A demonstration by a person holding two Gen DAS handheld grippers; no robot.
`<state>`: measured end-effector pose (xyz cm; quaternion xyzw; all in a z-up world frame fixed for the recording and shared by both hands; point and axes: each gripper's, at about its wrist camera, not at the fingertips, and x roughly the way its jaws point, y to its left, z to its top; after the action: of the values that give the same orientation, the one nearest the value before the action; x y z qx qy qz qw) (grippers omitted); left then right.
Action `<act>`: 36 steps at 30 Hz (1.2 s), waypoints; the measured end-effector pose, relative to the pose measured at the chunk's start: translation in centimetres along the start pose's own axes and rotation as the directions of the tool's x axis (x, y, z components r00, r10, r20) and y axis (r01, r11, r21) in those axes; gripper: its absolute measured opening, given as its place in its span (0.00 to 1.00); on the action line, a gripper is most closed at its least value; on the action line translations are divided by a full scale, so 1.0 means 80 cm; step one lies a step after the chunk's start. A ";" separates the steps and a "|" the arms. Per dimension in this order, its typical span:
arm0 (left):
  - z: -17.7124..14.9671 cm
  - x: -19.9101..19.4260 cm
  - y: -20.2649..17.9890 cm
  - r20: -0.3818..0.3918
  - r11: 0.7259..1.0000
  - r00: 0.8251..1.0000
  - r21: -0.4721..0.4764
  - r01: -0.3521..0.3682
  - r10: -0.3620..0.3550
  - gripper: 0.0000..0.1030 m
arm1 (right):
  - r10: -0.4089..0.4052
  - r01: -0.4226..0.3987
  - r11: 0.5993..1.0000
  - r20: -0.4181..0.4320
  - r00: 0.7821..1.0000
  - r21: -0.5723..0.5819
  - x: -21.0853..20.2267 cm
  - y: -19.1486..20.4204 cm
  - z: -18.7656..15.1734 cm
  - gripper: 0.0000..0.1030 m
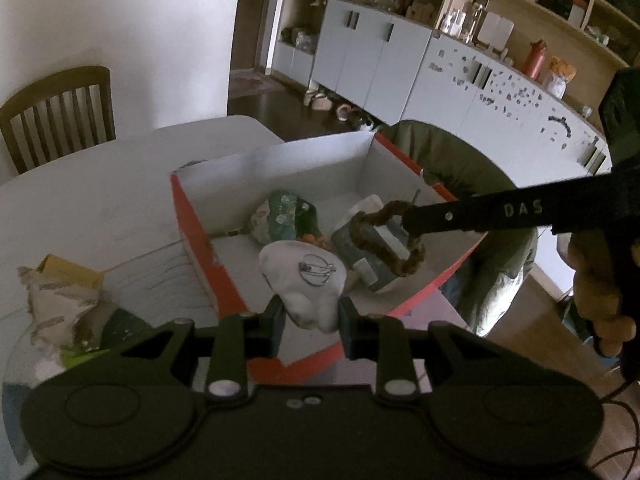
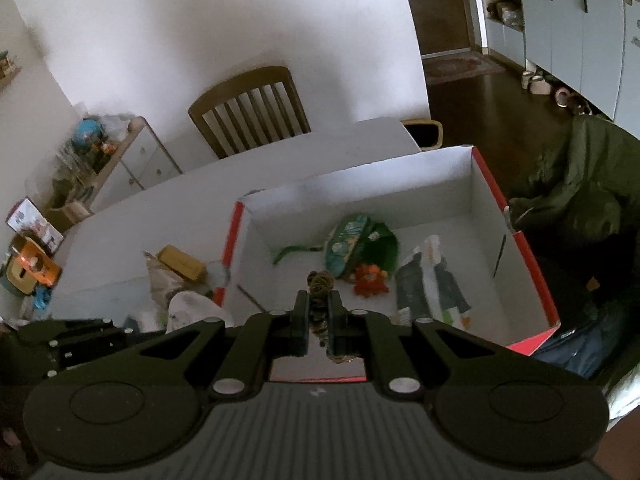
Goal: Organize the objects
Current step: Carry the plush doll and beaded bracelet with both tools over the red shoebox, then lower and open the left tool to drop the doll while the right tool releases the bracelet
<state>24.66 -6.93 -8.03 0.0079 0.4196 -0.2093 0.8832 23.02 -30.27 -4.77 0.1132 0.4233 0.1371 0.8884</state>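
The white crumpled cloth with a metal safety pin clipped to it (image 1: 306,280) is pinched between the left tongs (image 1: 311,317), hanging over the near edge of the red-sided cardboard box with a white inside (image 1: 192,216). Its long axis runs away from the tongs toward the box, pin side up; its lower end is hidden between the fingers.

The right tongs (image 2: 319,312) are pressed onto a brown fuzzy pipe-cleaner loop (image 1: 394,240), held over the box. In the left wrist view the loop lies roughly flat, stretching out from the finger tips. In the right wrist view only its edge shows, as a bunched strip (image 2: 320,300).

Inside the box lie a green patterned fabric bundle (image 2: 360,244), a small orange plush toy (image 2: 370,280) and a grey and white package (image 2: 432,284), partly covered by the loop in the left view.

On the white worktop (image 1: 120,188), left of the box, sits a heap of crumpled fabric (image 1: 64,312), too blurred to sort out.
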 end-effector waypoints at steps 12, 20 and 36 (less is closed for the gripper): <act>0.028 0.086 -0.009 -0.124 0.998 0.990 0.007 -0.060 0.060 0.26 | -0.004 0.001 0.999 -0.057 0.998 -0.043 0.050 -0.030 0.007 0.08; 0.041 0.124 -0.014 -0.185 0.995 0.978 0.035 -0.090 0.095 0.25 | -0.026 0.020 0.998 -0.116 0.993 -0.055 0.082 -0.044 0.005 0.08; 0.040 0.156 -0.014 -0.273 0.994 0.956 0.060 -0.096 0.109 0.25 | -0.024 0.007 0.997 -0.209 0.978 -0.080 0.116 -0.057 -0.005 0.08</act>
<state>33.61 -13.10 -15.09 0.0790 0.5327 -0.1699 0.8253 28.96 -31.35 -13.16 0.0597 0.5099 0.1580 0.8435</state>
